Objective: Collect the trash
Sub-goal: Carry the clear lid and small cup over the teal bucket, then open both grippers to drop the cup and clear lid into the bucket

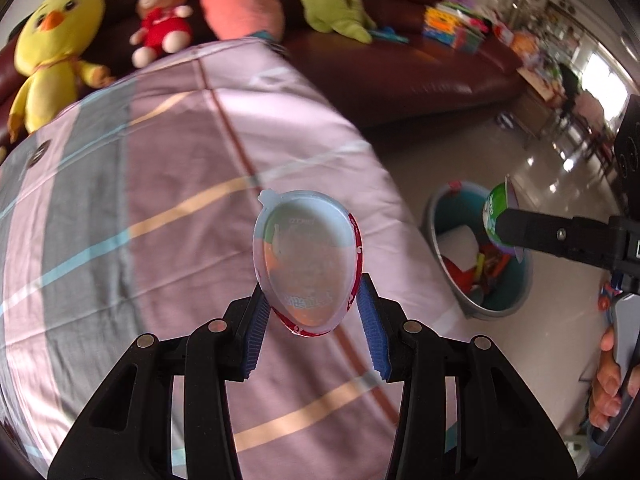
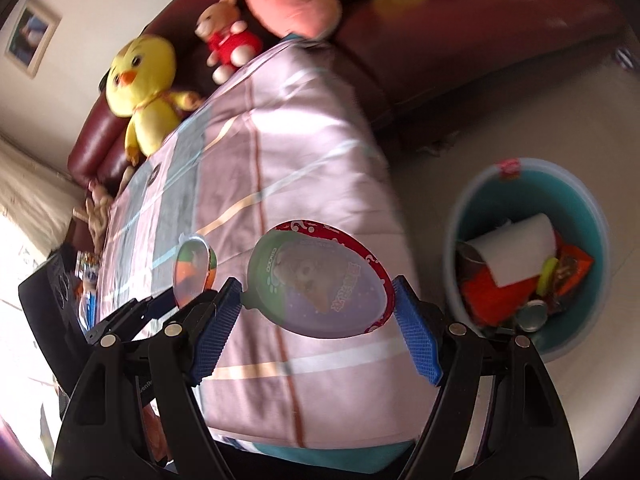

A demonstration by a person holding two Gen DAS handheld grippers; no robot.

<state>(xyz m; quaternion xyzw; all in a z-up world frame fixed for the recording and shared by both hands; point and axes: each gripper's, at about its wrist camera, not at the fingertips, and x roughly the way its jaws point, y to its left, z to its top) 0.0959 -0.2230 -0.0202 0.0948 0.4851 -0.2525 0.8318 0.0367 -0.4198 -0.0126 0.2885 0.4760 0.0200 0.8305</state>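
The left hand-held gripper (image 1: 314, 316) is closed on an egg-shaped cup (image 1: 306, 260); the right hand-held gripper (image 2: 316, 308) is clamped on a wider cup (image 2: 320, 280), seemingly only at its rim. Both are held above the bed (image 1: 160, 200), beside the bin (image 2: 520, 184). If released short, either cup could miss the bin.

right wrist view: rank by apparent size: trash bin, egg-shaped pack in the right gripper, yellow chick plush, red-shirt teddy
1. trash bin and egg-shaped pack: look alike; the pack is far nearer the camera, so unranked.
2. yellow chick plush.
3. red-shirt teddy.
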